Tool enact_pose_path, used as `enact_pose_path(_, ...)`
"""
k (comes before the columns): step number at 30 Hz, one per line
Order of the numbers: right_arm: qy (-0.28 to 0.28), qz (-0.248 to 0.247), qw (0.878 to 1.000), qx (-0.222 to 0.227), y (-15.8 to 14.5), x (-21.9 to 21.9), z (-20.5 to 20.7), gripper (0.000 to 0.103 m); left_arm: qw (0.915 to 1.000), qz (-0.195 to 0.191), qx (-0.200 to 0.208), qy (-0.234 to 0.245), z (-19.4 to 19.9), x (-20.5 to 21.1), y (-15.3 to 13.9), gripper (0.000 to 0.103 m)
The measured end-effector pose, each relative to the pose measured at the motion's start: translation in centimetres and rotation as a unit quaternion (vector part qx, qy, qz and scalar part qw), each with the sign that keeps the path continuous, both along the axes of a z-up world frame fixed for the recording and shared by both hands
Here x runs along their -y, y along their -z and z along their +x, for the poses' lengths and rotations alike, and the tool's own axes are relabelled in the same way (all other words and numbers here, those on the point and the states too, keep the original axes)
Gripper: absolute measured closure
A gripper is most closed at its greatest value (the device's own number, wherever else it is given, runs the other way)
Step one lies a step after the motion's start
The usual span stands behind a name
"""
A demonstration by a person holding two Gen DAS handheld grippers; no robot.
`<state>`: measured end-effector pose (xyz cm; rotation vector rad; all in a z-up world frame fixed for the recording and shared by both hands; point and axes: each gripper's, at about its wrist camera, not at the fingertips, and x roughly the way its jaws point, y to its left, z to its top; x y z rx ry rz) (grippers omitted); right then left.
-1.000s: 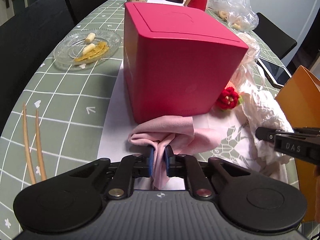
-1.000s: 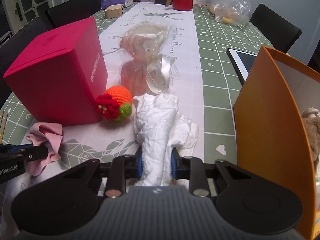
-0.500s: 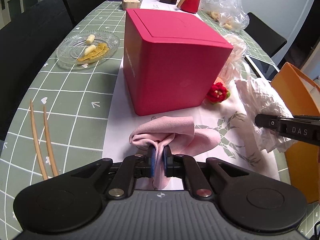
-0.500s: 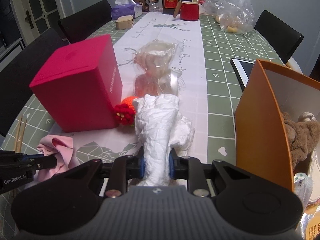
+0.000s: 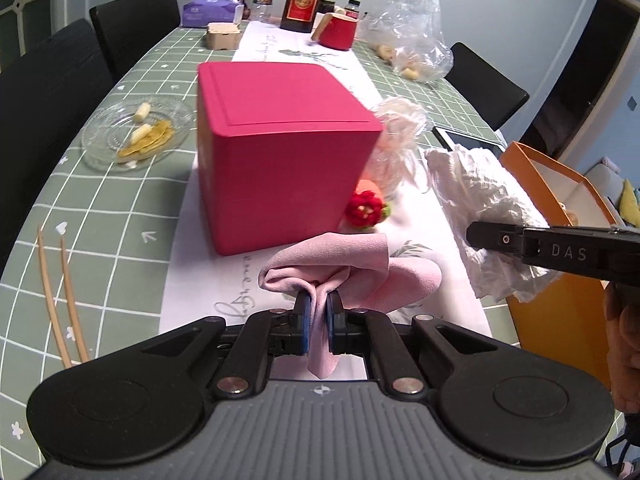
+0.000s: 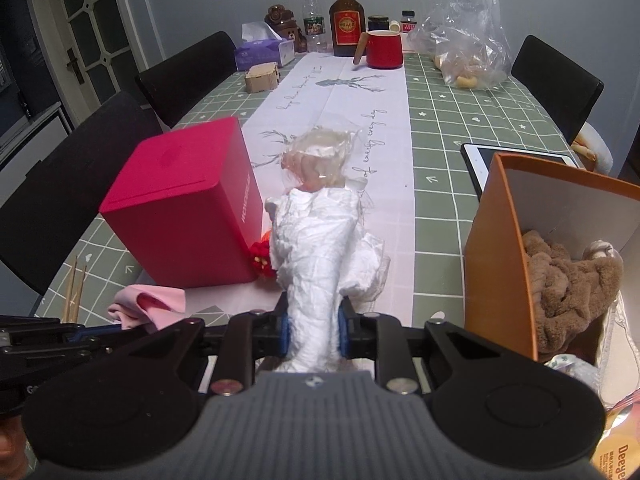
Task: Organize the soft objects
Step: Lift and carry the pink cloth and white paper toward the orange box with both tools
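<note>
My left gripper (image 5: 318, 322) is shut on a pink cloth (image 5: 352, 268), which hangs lifted above the white runner in front of a red box (image 5: 280, 152). My right gripper (image 6: 313, 334) is shut on a crumpled white cloth (image 6: 320, 248), also raised off the table. In the left wrist view the white cloth (image 5: 484, 204) and the right gripper's finger (image 5: 560, 246) show at the right. The pink cloth (image 6: 150, 306) shows low left in the right wrist view. An orange box (image 6: 496, 256) at the right holds a brown plush (image 6: 568, 276). A red-and-orange crochet ball (image 5: 366, 208) lies beside the red box.
A glass dish (image 5: 136, 132) with food scraps and two chopsticks (image 5: 60, 296) lie left of the red box. A clear-wrapped bundle (image 6: 320, 160), a tablet (image 6: 516, 164), a red mug (image 6: 384, 50), a bottle (image 6: 346, 20) and a plastic bag (image 6: 468, 44) stand farther back. Black chairs line both sides.
Both grippers have risen with their cloths: the pink cloth and the white cloth have come up off the table, and the orange box's inside with the brown plush has come into view.
</note>
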<state>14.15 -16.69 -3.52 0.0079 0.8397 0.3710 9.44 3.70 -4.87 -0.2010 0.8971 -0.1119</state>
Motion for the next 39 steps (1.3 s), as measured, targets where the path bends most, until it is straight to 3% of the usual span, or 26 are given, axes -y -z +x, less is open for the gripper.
enact_pose_path(15,0.001,0.027,0.996,0.082,-5.8,5.4,-3.4,0.083,0.9965,-0.003,0.060,0.059,-0.4,5.4,-3.8,0.095)
enact_pose_path(23,0.024,0.044,0.994,0.095,-7.5,10.8,-4.7,0.083,0.9906,-0.001,0.097,0.096,-0.2,9.7,-6.0,0.094)
enact_pose_path(32,0.070,0.050,0.991,0.099,-7.8,16.6,-5.6,0.082,0.9808,0.001,0.123,0.151,0.2,15.3,-8.0,0.095)
enact_pose_path(39,0.106,0.043,0.988,0.102,-7.6,20.2,-5.9,0.082,0.9665,0.013,0.131,0.221,0.0,21.7,-8.5,0.094)
